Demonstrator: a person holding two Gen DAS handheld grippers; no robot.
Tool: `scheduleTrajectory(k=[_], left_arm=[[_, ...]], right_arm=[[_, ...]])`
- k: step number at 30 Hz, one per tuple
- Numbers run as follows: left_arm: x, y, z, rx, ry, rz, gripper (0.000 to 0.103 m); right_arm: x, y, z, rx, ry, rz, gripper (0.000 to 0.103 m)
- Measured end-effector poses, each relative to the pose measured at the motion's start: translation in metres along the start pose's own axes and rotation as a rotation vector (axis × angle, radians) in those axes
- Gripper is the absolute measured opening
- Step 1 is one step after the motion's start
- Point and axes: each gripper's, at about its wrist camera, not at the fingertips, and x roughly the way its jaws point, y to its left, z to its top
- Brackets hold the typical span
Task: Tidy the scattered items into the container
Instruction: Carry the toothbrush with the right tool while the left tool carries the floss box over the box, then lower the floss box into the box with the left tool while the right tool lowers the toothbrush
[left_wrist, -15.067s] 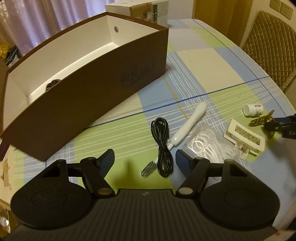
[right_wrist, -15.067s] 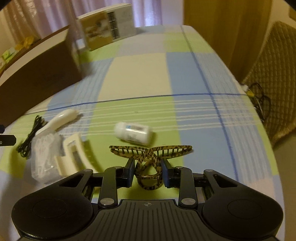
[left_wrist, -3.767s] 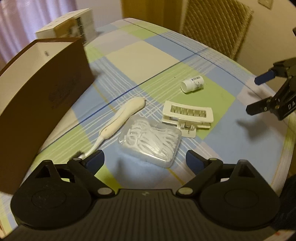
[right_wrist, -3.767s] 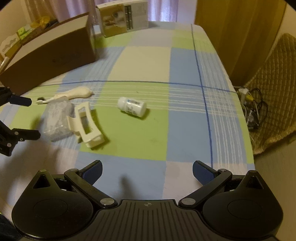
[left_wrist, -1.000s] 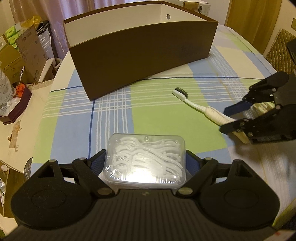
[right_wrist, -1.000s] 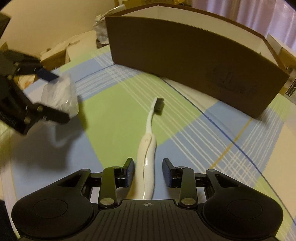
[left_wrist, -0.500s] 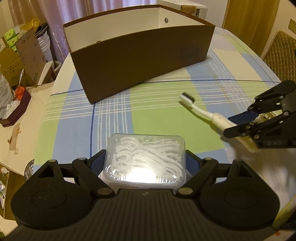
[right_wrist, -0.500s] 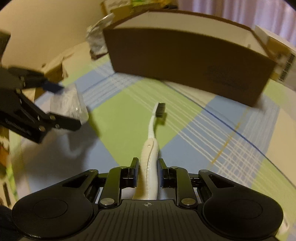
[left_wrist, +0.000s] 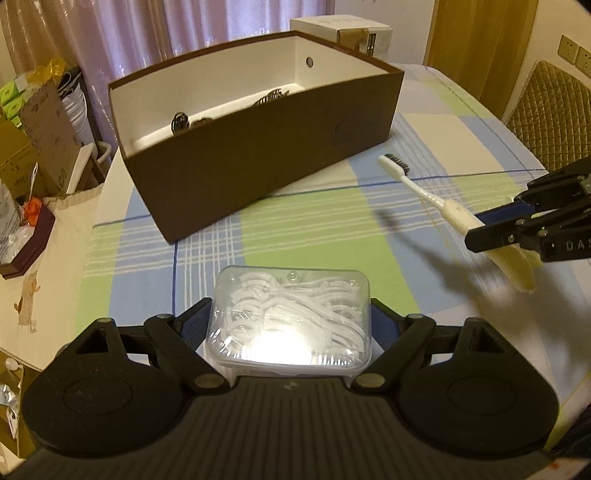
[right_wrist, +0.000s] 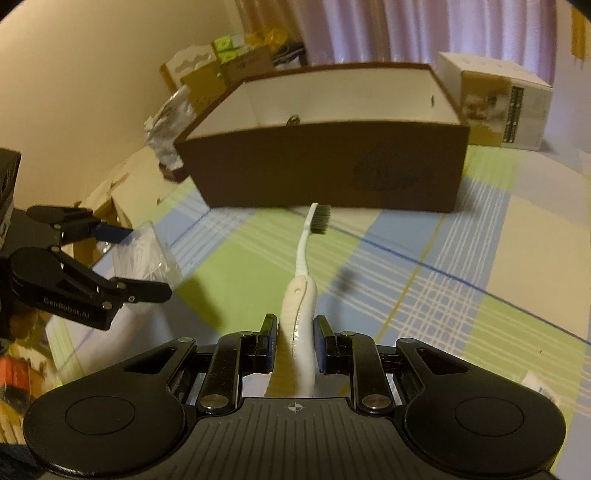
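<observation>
A: Carrying two things at once, then? How far along would you say it is?

B: Partway. The left gripper (left_wrist: 290, 328) has its fingers closed on the clear case of floss picks (left_wrist: 291, 319); the right gripper (right_wrist: 294, 345) is clamped on the toothbrush (right_wrist: 301, 295) handle, bristles pointing at the brown box (left_wrist: 258, 147). Both are in the air, short of it. Some dark items already lie inside.

A: Room to move?

B: Plenty. The box is open-topped, and the checked worktop (left_wrist: 295, 221) before it is bare. Both loads must rise over the near wall. A small white item near the right edge may remain; I cannot identify it.
</observation>
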Motion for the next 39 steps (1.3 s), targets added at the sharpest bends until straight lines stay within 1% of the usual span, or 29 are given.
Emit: scheduleTrajectory(k=[5, 13, 19, 24, 27, 30, 34, 39], left_arm=[[-0.007, 0.006, 0.018, -0.006, -0.027, -0.014, 0.084], [-0.017, 0.025, 0.058, 0.033, -0.095, -0.012, 0.084], [-0.013, 0.047, 0.098, 0.077, -0.141, 0.006, 0.084], [0.000, 0.068, 0.136, 0.138, -0.161, 0.041, 0.084], [0.012, 0.081, 0.157, 0.167, -0.159, 0.045, 0.084], [0.029, 0.094, 0.174, 0.185, -0.136, 0.048, 0.085], [0.054, 0.107, 0.187, 0.196, -0.100, 0.045, 0.085], [0.084, 0.115, 0.189, 0.225, -0.050, 0.038, 0.085]], right_arm=[[-0.009, -0.005, 0.018, 0.027, -0.037, 0.019, 0.018], [-0.012, -0.015, 0.063, 0.055, -0.094, 0.043, 0.018], [-0.007, -0.019, 0.111, 0.060, -0.147, 0.070, 0.018], [0.005, -0.023, 0.159, 0.055, -0.188, 0.075, 0.018], [0.018, -0.025, 0.186, 0.069, -0.197, 0.087, 0.018], [0.036, -0.026, 0.205, 0.079, -0.189, 0.087, 0.018], [0.063, -0.030, 0.219, 0.109, -0.163, 0.083, 0.018], [0.094, -0.036, 0.226, 0.138, -0.122, 0.062, 0.018]])
